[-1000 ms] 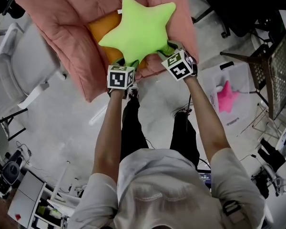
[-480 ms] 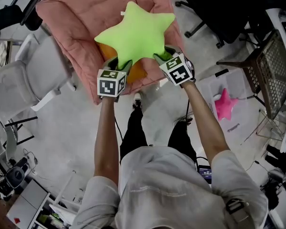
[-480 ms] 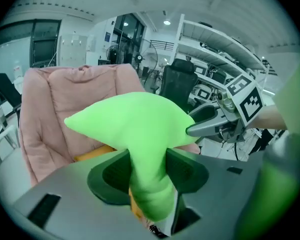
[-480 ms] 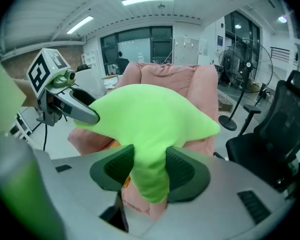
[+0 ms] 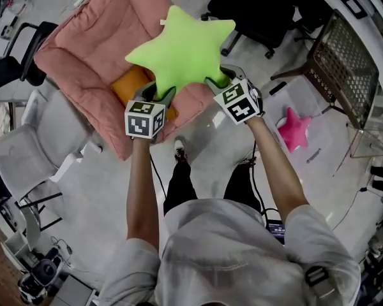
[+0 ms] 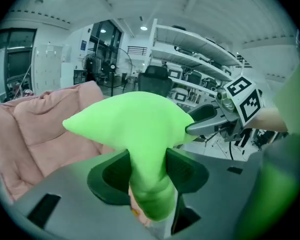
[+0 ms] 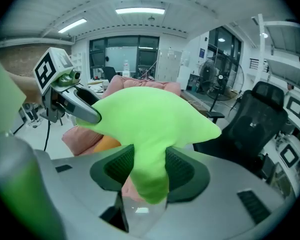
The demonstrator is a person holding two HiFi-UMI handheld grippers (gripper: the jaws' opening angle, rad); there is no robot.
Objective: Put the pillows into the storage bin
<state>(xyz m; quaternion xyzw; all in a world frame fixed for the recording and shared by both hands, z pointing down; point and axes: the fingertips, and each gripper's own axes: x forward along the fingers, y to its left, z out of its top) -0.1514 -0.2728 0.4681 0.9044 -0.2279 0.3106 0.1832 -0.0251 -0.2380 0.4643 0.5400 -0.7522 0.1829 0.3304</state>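
A lime-green star pillow (image 5: pixel 179 48) hangs in the air above the pink armchair, gripped by two of its lower points. My left gripper (image 5: pixel 156 94) is shut on the lower-left point (image 6: pixel 149 184). My right gripper (image 5: pixel 218 80) is shut on the lower-right point (image 7: pixel 150 176). An orange pillow (image 5: pixel 129 85) lies on the armchair seat under the star. On the floor to the right, a pink star pillow (image 5: pixel 293 127) lies in the clear storage bin (image 5: pixel 314 101).
The pink padded armchair (image 5: pixel 92 56) fills the upper left. A white chair (image 5: pixel 32 152) stands to its left, a black office chair (image 5: pixel 268 11) at the top, and a mesh rack (image 5: pixel 345 62) beside the bin. Cables trail across the floor near the person's feet.
Both grippers have risen with the green star pillow, lifting it off the orange pillow and the armchair. The bin with the pink star now sits closer to the right gripper in the head view.
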